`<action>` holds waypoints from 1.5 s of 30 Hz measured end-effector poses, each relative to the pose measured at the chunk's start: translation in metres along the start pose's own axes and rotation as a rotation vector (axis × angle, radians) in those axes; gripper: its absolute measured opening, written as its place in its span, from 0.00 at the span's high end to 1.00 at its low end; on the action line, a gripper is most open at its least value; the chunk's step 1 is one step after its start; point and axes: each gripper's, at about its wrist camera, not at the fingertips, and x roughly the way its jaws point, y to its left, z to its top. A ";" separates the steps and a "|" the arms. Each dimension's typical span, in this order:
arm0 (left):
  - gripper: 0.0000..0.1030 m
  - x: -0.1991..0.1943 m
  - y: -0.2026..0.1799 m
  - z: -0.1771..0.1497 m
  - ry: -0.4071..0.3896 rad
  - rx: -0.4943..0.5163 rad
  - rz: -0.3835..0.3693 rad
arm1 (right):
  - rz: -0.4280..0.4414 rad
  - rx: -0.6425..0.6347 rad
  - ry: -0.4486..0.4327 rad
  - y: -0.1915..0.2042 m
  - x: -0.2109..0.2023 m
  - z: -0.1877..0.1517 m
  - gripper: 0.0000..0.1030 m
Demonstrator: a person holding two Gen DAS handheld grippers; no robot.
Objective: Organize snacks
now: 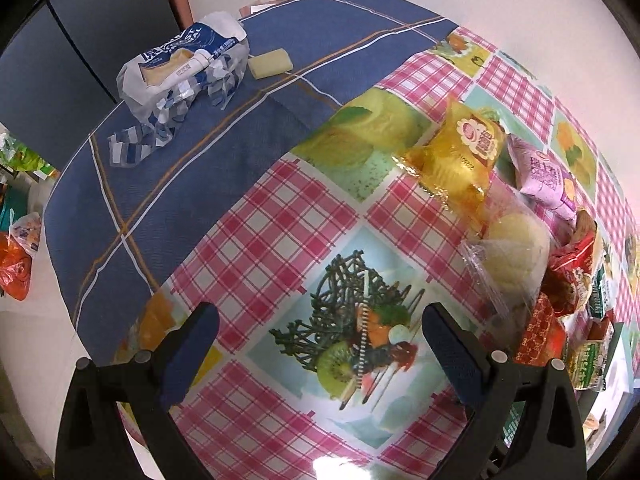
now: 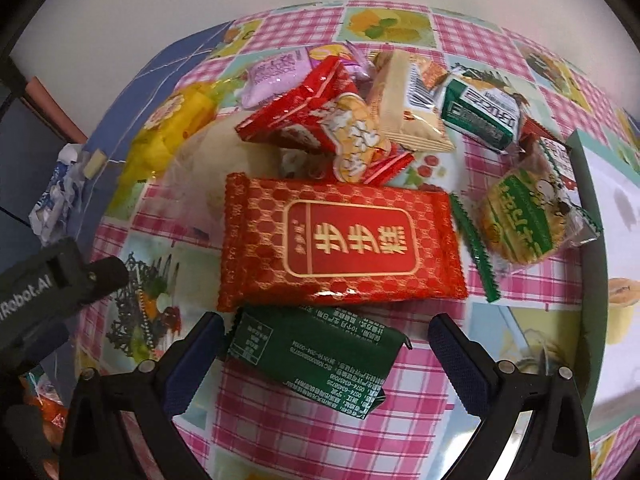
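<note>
A pile of snack packets lies on a table with a pink checked cloth [image 2: 528, 280]. In the right wrist view a big red packet [image 2: 340, 240] lies in the middle, with a dark green packet [image 2: 316, 356] in front of it, between the fingers of my open right gripper [image 2: 326, 328]. Behind are a red popcorn packet [image 2: 316, 120], a beige wafer packet [image 2: 408, 100], a green box packet [image 2: 480, 116] and a round green biscuit pack [image 2: 520, 220]. My left gripper [image 1: 320, 320] is open and empty over bare cloth. To its right lie a yellow packet [image 1: 460, 152], a clear-wrapped bun [image 1: 512, 248] and a lilac packet [image 1: 544, 176].
A torn blue-and-white wrapper [image 1: 180, 76] and a pale bar [image 1: 270, 63] lie on the blue cloth [image 1: 160, 184] at the far left. A white tray with a green rim [image 2: 592, 240] stands at the right edge. The left gripper's body [image 2: 52, 280] shows at the left.
</note>
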 end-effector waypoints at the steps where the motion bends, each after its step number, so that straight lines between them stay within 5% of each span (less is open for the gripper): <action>1: 0.02 -0.003 -0.003 -0.002 -0.003 0.002 -0.002 | -0.005 0.005 0.000 -0.003 0.000 -0.002 0.00; 17: 0.02 -0.011 -0.037 -0.014 -0.013 0.034 -0.076 | -0.051 -0.019 0.016 -0.032 -0.005 -0.015 0.01; 25: 0.02 -0.009 -0.051 -0.019 0.019 0.067 -0.098 | -0.074 -0.049 -0.014 -0.040 -0.019 -0.021 0.24; 45: 0.02 0.000 -0.078 -0.016 0.072 0.061 -0.172 | -0.065 0.006 0.000 -0.082 -0.032 -0.020 0.33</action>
